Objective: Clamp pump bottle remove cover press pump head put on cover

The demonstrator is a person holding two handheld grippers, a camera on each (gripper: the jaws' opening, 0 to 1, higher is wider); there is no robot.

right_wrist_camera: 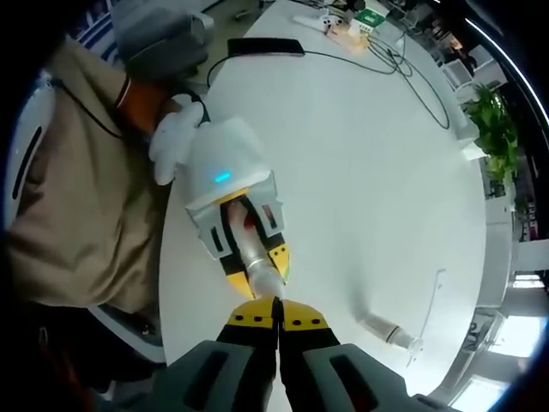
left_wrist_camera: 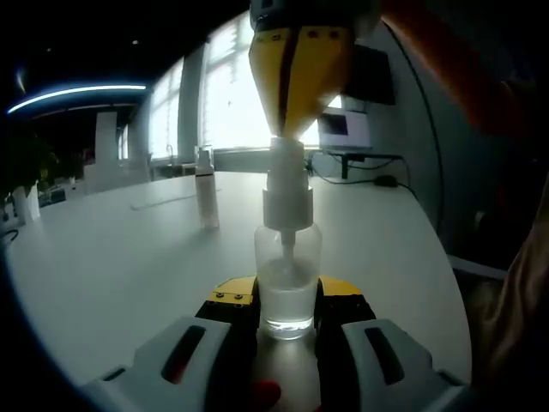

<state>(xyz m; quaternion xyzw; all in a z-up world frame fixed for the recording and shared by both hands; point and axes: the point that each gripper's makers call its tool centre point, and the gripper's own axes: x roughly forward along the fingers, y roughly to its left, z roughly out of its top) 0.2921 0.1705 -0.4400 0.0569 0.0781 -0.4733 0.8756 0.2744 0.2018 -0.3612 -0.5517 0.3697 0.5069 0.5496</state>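
Note:
A clear pump bottle with a little liquid stands on the white table. My left gripper is shut on its lower body. Its white pump head points up. My right gripper comes down from above, jaws shut together, with its yellow tips resting on the pump head's top. In the right gripper view, my right gripper meets the pump head above the bottle. The clear cover stands apart on the table, left of the bottle, also visible as the cover.
A gloved hand holds the left gripper, and the person's beige sleeve lies along the table edge. A black cable and a flat black device lie at the far end. A monitor stands behind the bottle.

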